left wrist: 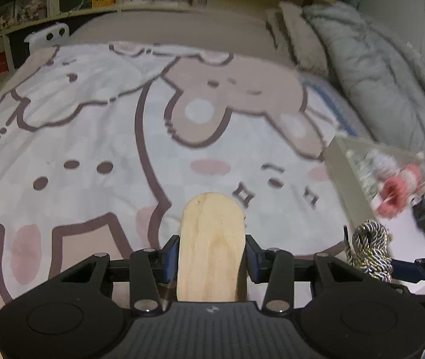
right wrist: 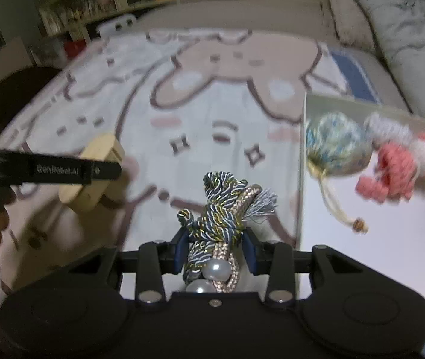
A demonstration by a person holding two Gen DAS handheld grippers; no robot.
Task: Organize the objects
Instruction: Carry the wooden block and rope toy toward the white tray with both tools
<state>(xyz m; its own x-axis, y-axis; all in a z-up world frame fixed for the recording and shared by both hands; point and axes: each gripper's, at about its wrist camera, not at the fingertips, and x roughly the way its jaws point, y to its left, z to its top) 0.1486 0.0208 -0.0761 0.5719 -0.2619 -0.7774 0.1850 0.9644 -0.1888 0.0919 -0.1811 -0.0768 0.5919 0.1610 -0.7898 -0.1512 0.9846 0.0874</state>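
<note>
Right gripper (right wrist: 216,246) is clamped on a knotted cord bundle (right wrist: 223,206), with the white box (right wrist: 362,245) of yarn balls (right wrist: 336,146) just to its right. Left gripper (left wrist: 211,258) grips a wooden paddle (left wrist: 212,239) over the bed blanket (left wrist: 92,119), farther from the box.

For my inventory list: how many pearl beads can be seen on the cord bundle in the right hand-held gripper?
2. One pearl bead sits between the jaws of the right hand-held gripper; the second pearl bead lies just below it, partly behind the gripper body. The cord bundle may hide more.
</note>
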